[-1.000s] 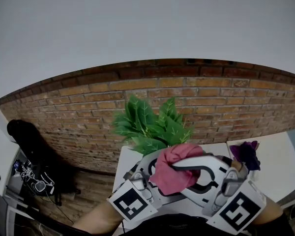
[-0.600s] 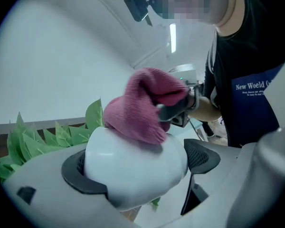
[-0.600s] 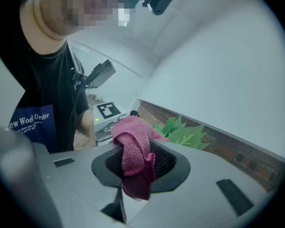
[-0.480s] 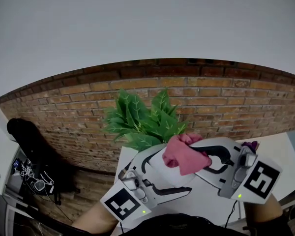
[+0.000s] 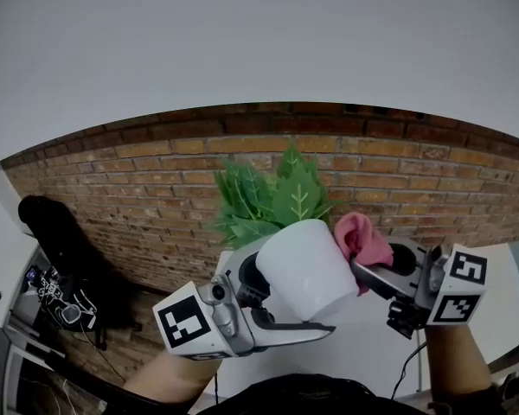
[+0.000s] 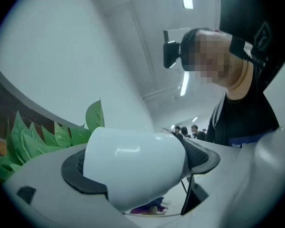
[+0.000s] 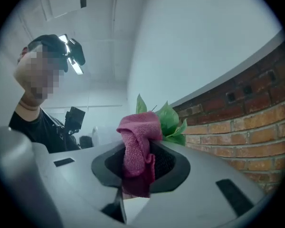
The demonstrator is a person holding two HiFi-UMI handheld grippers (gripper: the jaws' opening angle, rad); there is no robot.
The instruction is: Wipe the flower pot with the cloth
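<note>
In the head view my left gripper [image 5: 287,294] is shut on a white flower pot [image 5: 298,268], which it holds tilted above the table with the green leaves [image 5: 272,199] pointing toward the brick wall. In the left gripper view the pot [image 6: 133,167] fills the gap between the dark pads [image 6: 75,175]. My right gripper [image 5: 369,264] is shut on a bunched pink cloth [image 5: 363,239], which sits right beside the pot's upper right side; I cannot tell whether they touch. In the right gripper view the cloth [image 7: 138,151] hangs folded between the jaws.
A white table [image 5: 368,348] lies below both grippers. A brick wall [image 5: 156,184] runs behind it. A black chair [image 5: 56,236] and cabled gear [image 5: 56,305] stand on the floor at the left. A purple flower [image 6: 147,208] shows under the pot.
The left gripper has lifted and rolled the pot, so its white side now faces up. The right gripper has rolled and carried the cloth from over the pot to its right.
</note>
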